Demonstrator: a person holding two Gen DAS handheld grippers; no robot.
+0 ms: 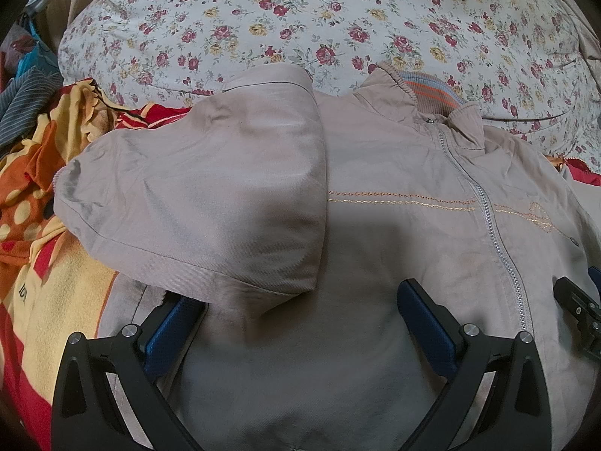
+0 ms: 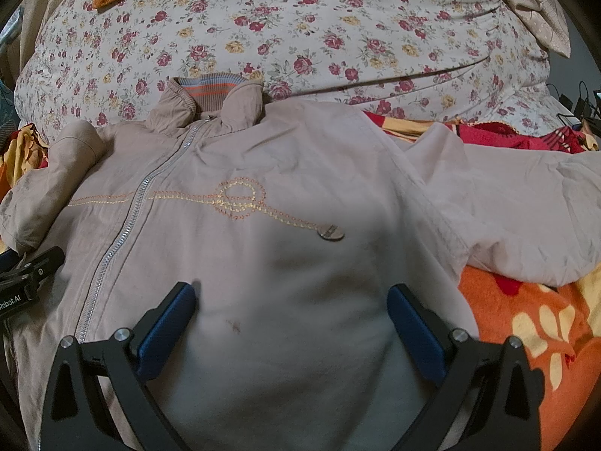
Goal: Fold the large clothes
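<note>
A bed carries a rose-print quilt [image 1: 338, 18] at its far side and a red, orange and yellow blanket [image 2: 526, 323] nearer. On the blanket lies the beige jacket [image 2: 263, 263], front up and zipped, its collar [image 2: 203, 94] touching the quilt. One sleeve [image 1: 210, 195] is folded in over the chest; the other sleeve [image 2: 526, 203] lies spread out to the side. The left gripper [image 1: 300, 323] and right gripper [image 2: 293, 319] hover over the jacket's lower front, jaws spread wide, holding nothing.
</note>
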